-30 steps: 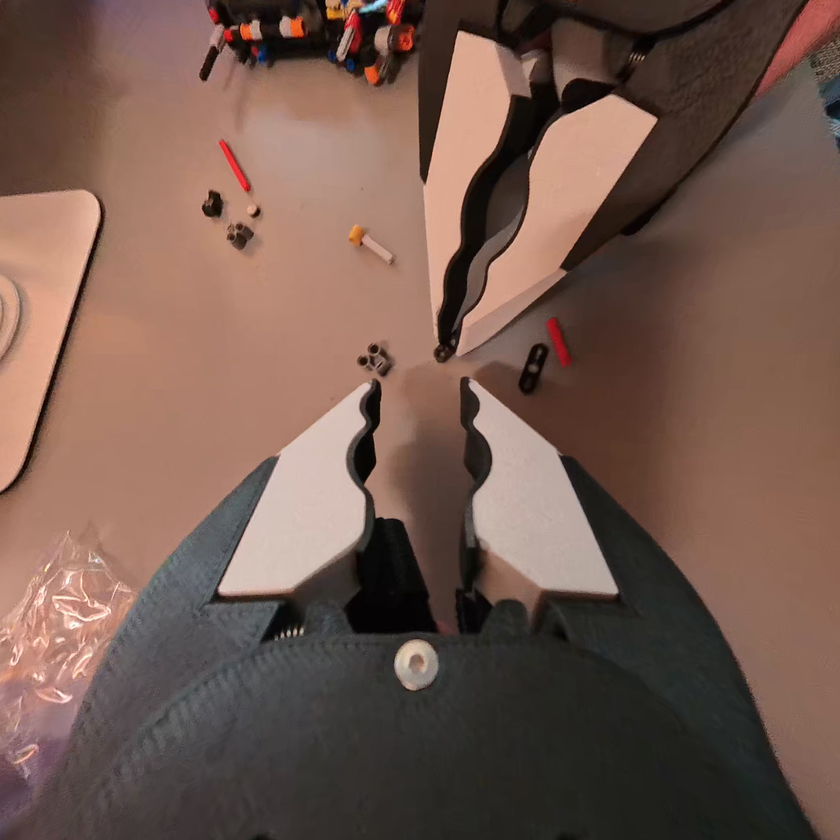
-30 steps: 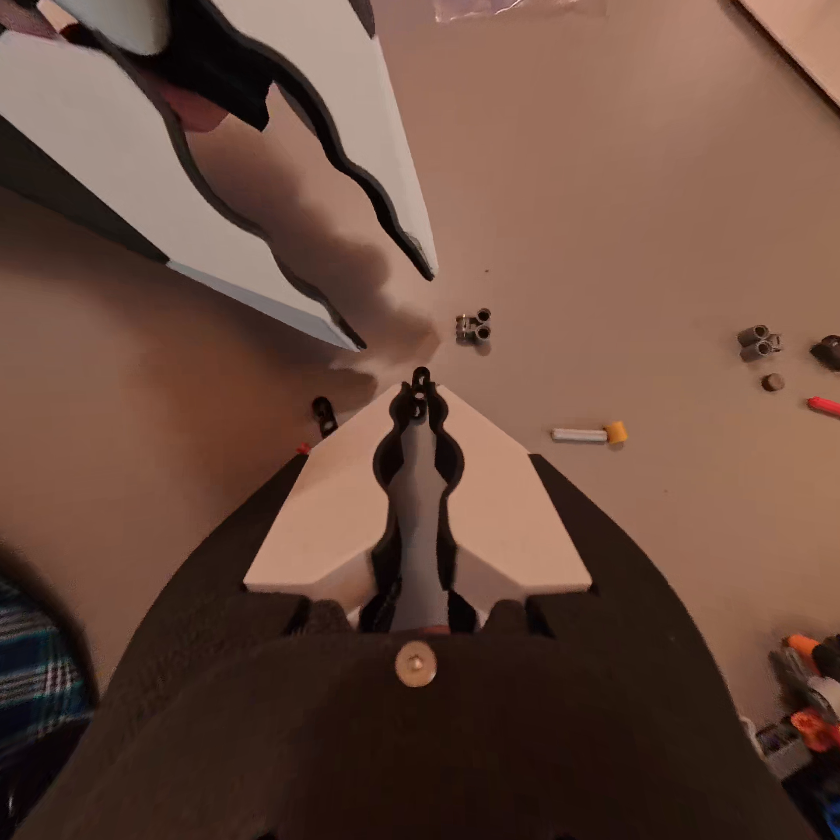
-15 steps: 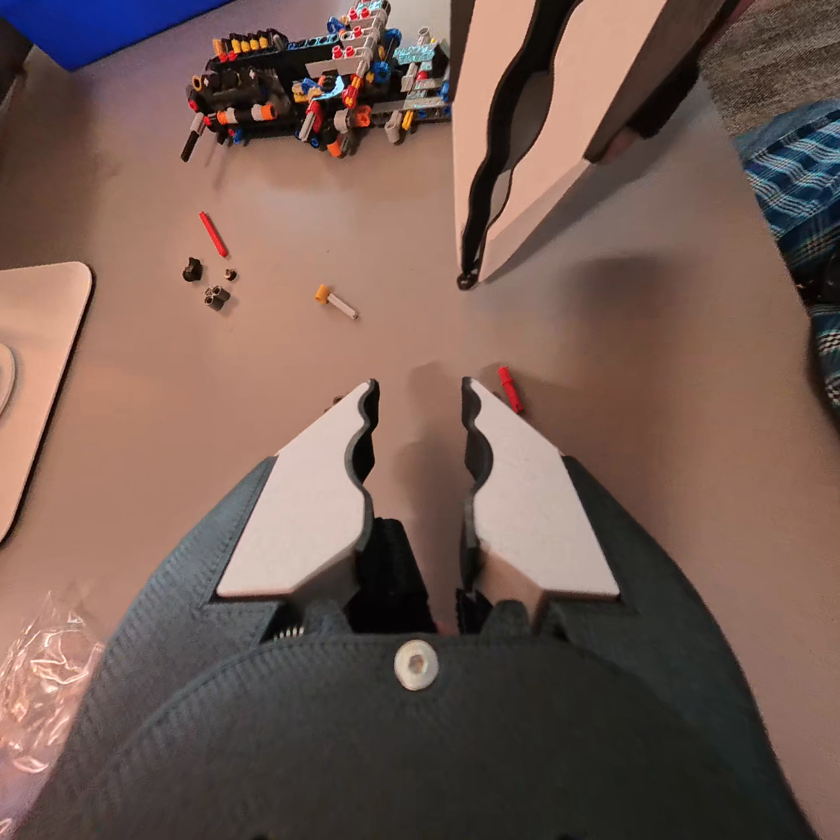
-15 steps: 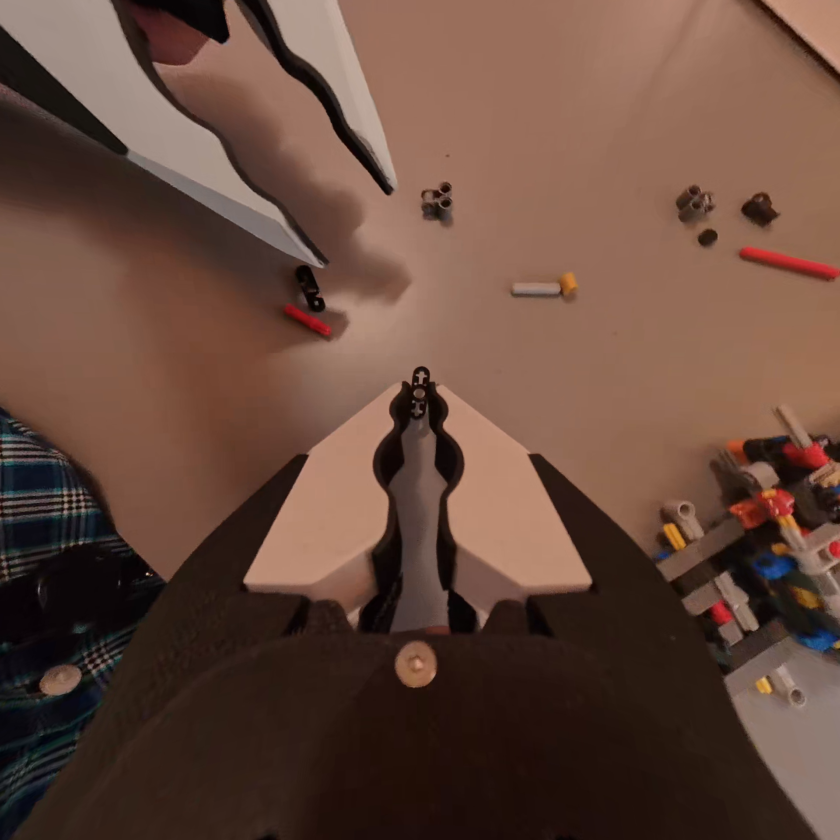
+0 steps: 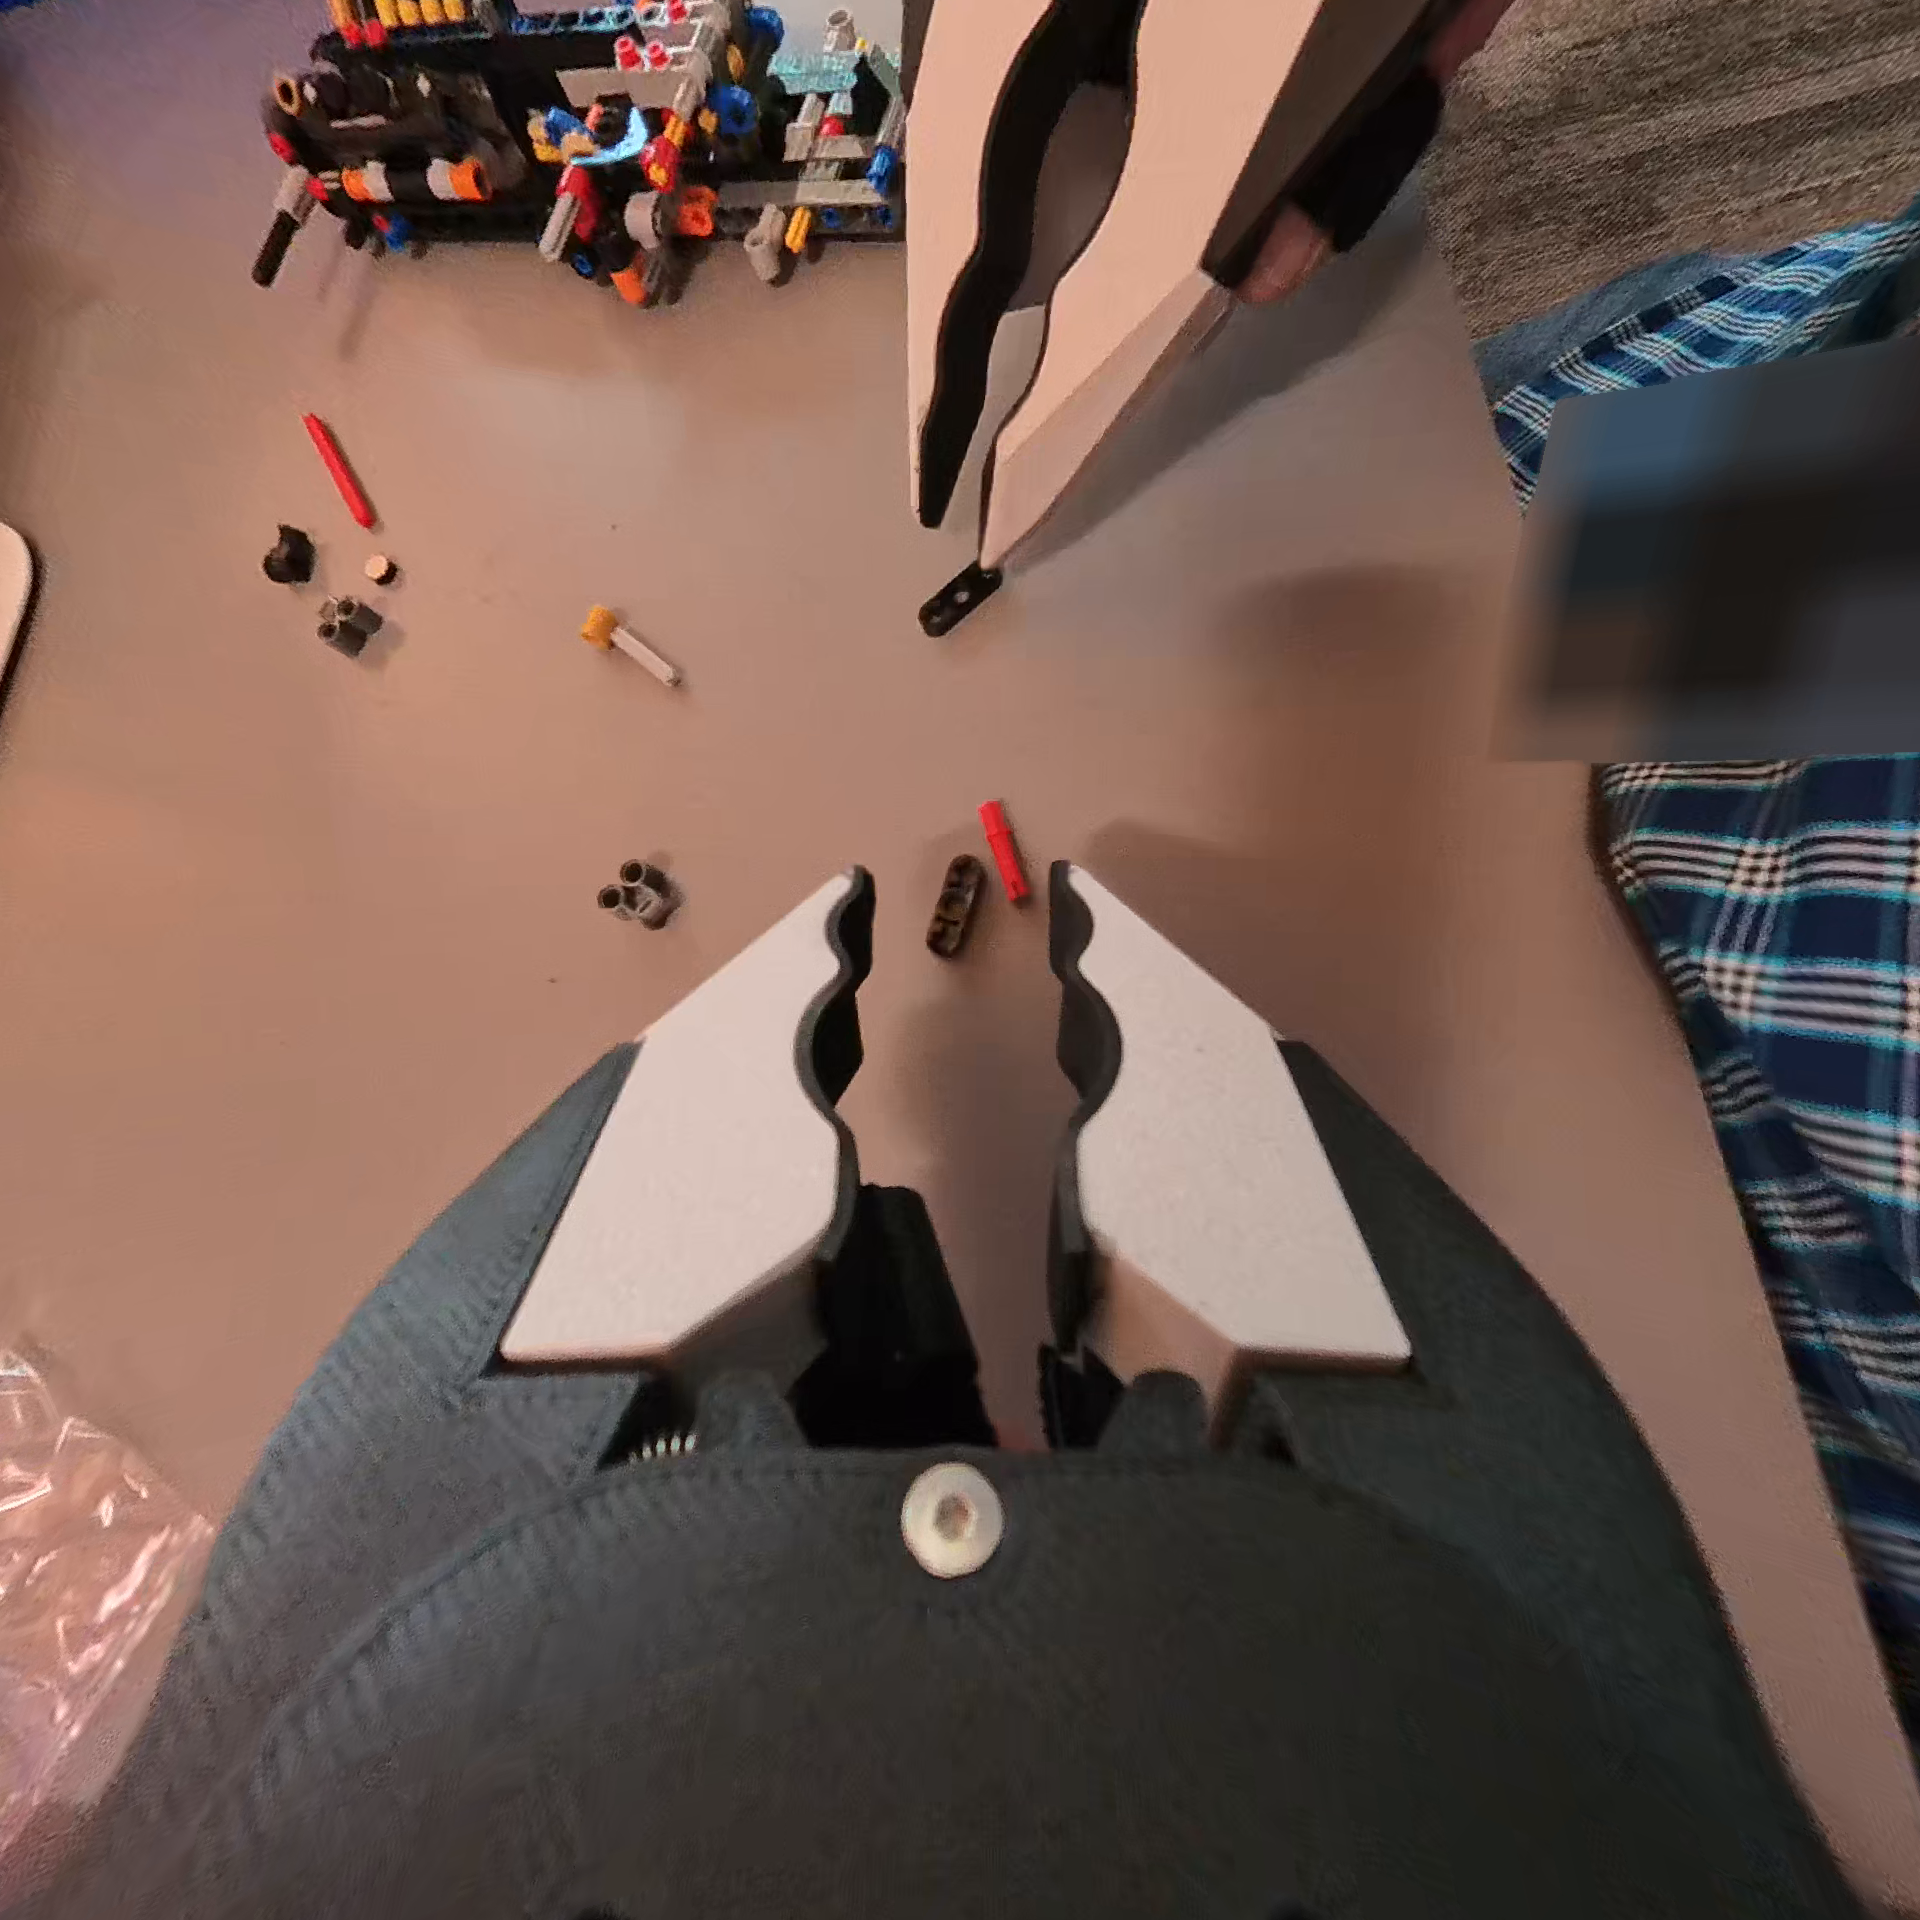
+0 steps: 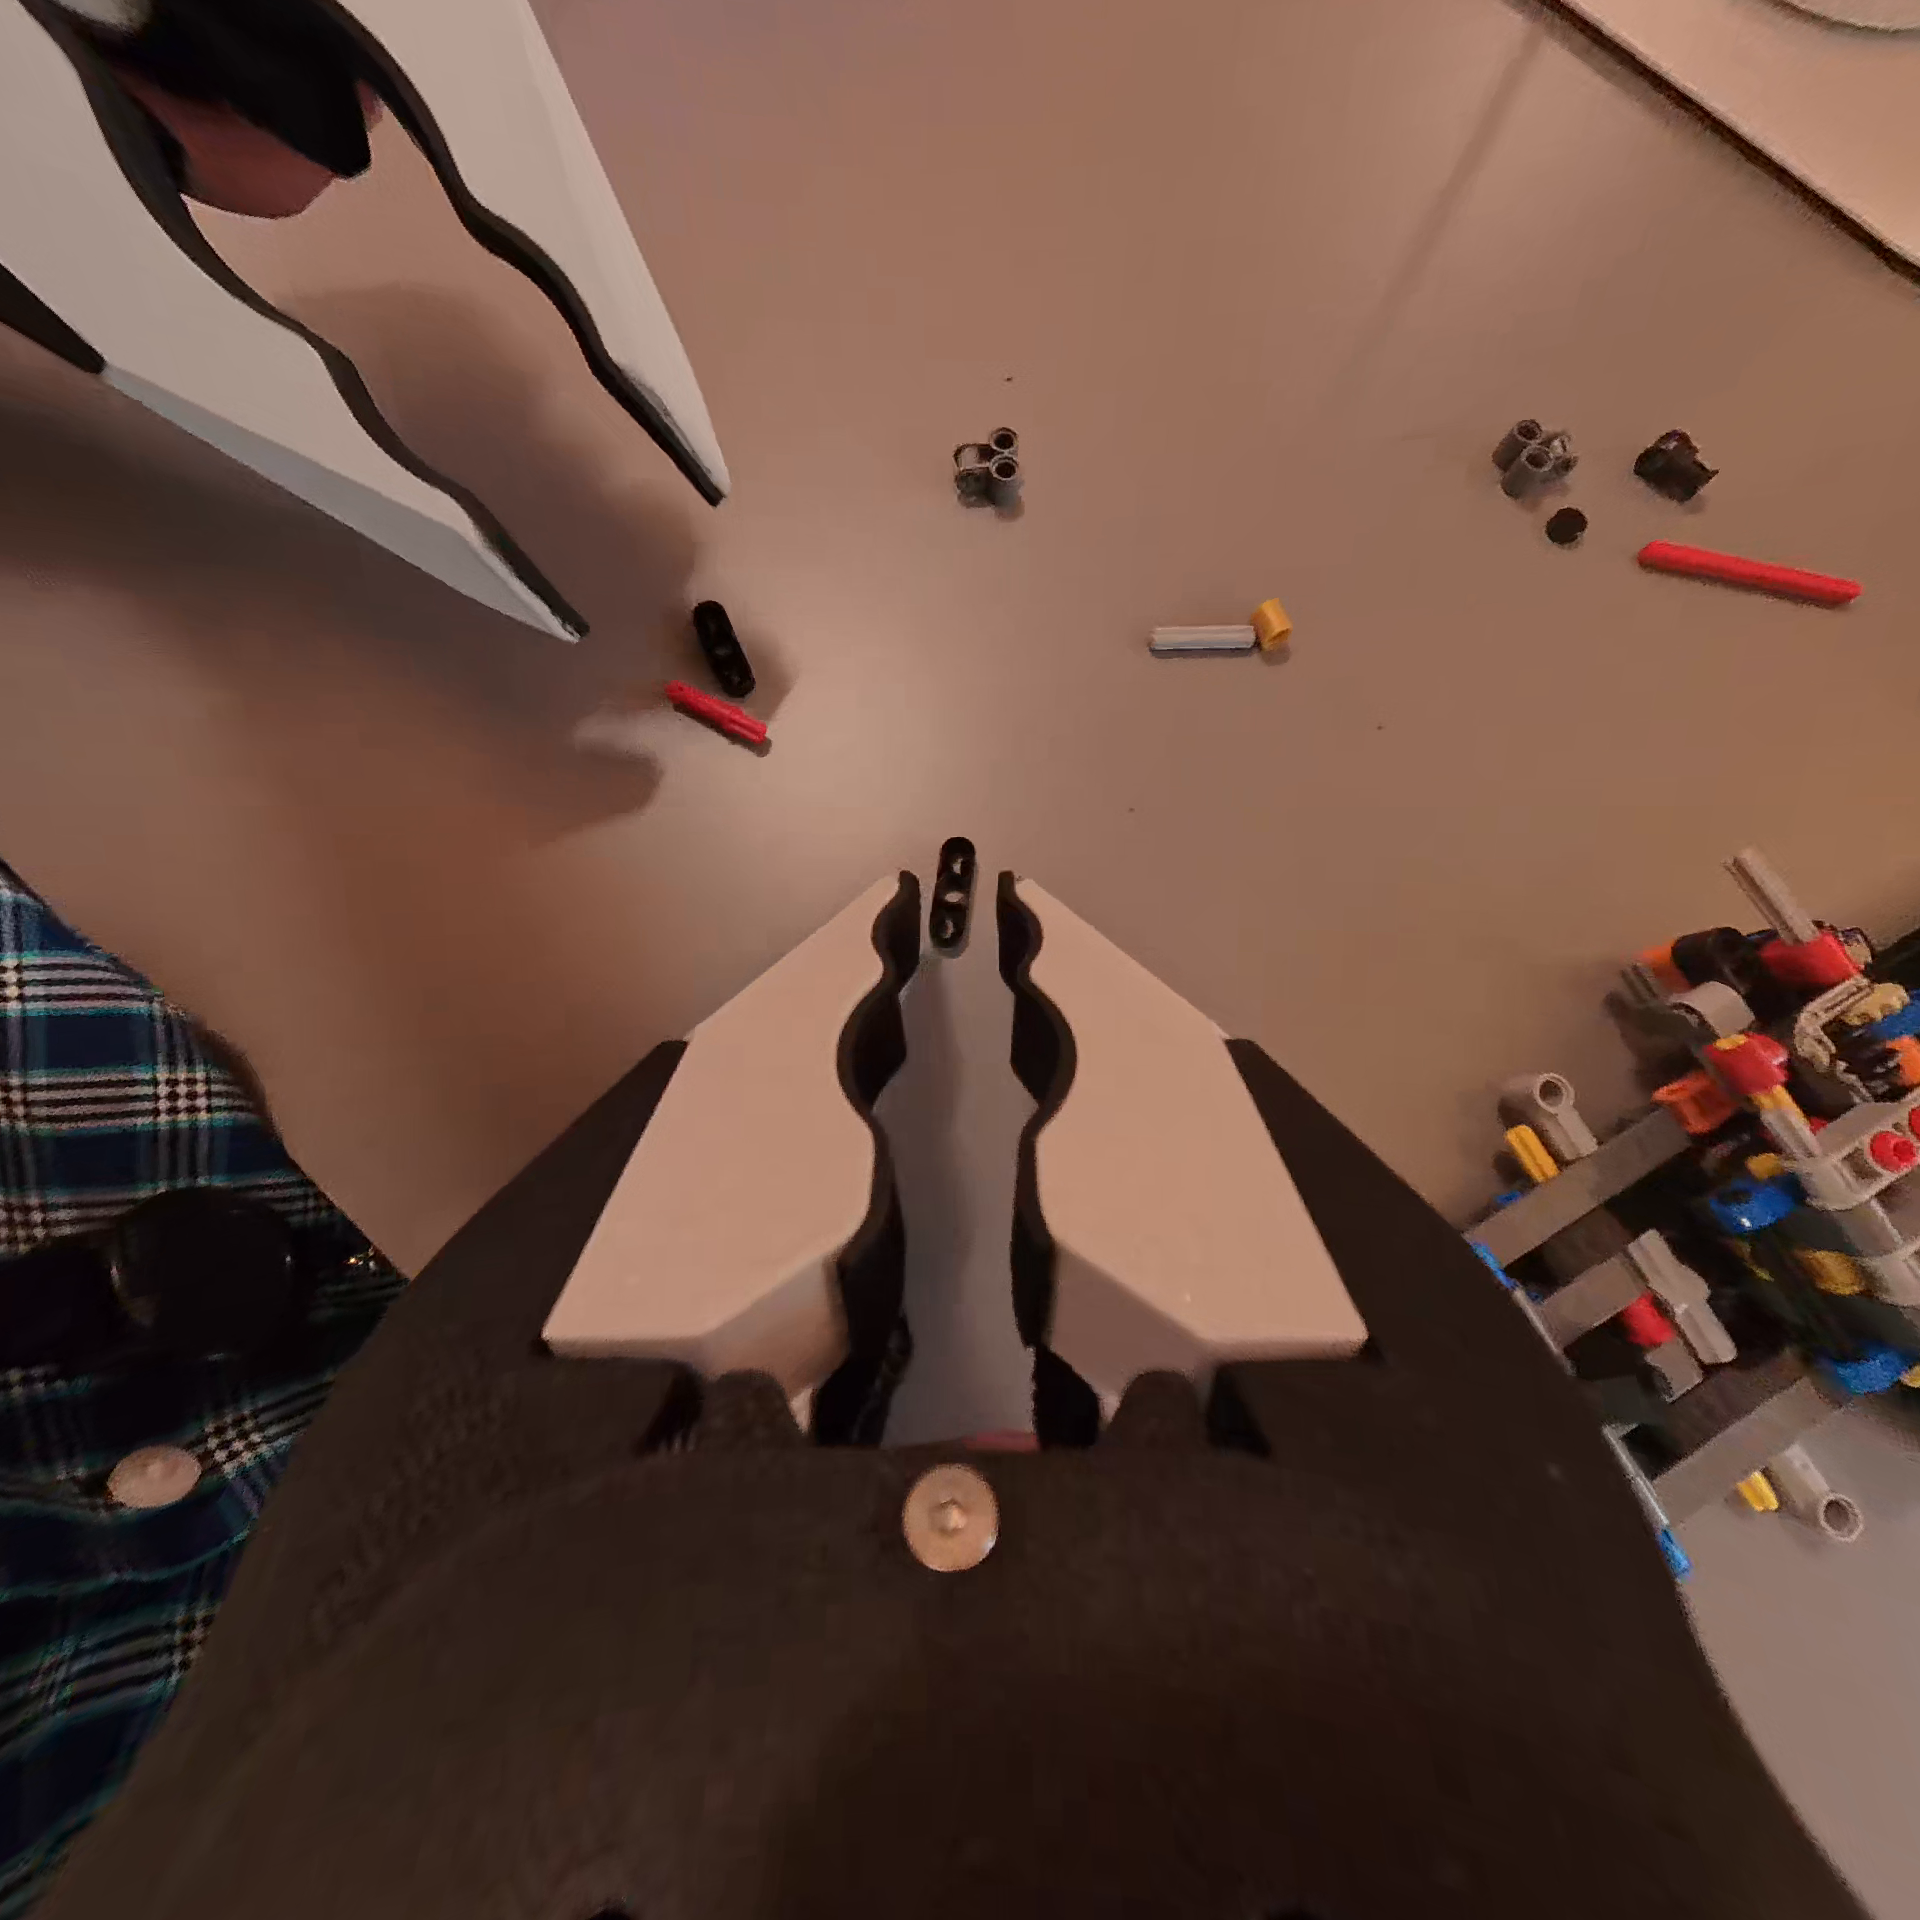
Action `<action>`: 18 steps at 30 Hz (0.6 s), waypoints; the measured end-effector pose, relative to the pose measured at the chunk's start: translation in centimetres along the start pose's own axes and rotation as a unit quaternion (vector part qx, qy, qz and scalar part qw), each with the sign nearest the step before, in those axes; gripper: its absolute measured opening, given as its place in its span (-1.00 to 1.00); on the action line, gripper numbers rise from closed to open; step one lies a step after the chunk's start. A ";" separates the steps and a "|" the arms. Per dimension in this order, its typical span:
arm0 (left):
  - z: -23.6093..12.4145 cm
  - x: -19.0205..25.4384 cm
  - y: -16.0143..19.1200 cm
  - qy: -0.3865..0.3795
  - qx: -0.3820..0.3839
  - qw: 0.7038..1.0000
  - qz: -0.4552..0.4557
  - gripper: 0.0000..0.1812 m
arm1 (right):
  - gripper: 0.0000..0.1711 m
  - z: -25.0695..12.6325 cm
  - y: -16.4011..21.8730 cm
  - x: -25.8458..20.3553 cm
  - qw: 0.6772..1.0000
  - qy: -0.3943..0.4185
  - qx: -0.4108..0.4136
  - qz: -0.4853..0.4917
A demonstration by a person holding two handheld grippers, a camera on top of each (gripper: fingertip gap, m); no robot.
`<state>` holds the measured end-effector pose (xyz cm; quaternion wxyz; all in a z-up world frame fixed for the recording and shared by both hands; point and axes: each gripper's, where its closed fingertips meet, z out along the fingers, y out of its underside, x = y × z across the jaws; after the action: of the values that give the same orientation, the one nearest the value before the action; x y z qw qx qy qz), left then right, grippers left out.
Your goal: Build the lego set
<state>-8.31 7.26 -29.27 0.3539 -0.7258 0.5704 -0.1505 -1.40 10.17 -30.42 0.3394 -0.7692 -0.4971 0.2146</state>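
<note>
We see the lego model (image 5: 582, 135) cut off by the top edge in the left wrist view and by the right edge in the right wrist view. A crinkled plastic bag (image 5: 73, 1558) runs off the left edge. We cannot tell whether the right gripper (image 6: 957, 883) touches the small black link (image 6: 954, 891) between its fingertips.

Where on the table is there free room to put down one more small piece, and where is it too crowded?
Bare table lies between the plastic bag and the grey connector. Another free patch is between the red pin and the far black beam. Crowded: around the lego model and the long red axle.
</note>
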 end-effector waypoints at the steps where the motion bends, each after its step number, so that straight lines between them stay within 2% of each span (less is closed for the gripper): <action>1: 0.2 0.3 0.0 -0.002 -0.005 1.000 0.002 -0.65 | -0.86 0.0 0.0 -0.1 1.000 0.000 0.000 -0.002; 7: 1.3 1.1 0.6 -0.017 -0.033 0.999 0.037 -0.76 | -0.87 0.0 -0.1 -1.6 0.999 -0.020 0.006 -0.028; 18: 2.9 1.0 0.6 -0.047 -0.059 0.995 0.064 -0.96 | -0.82 0.2 -0.5 -1.1 0.999 -0.002 0.016 -0.033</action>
<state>-6.69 7.27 -31.90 0.3458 -0.7133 0.6066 -0.0596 -2.30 9.39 -30.20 0.3576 -0.7463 -0.5194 0.2130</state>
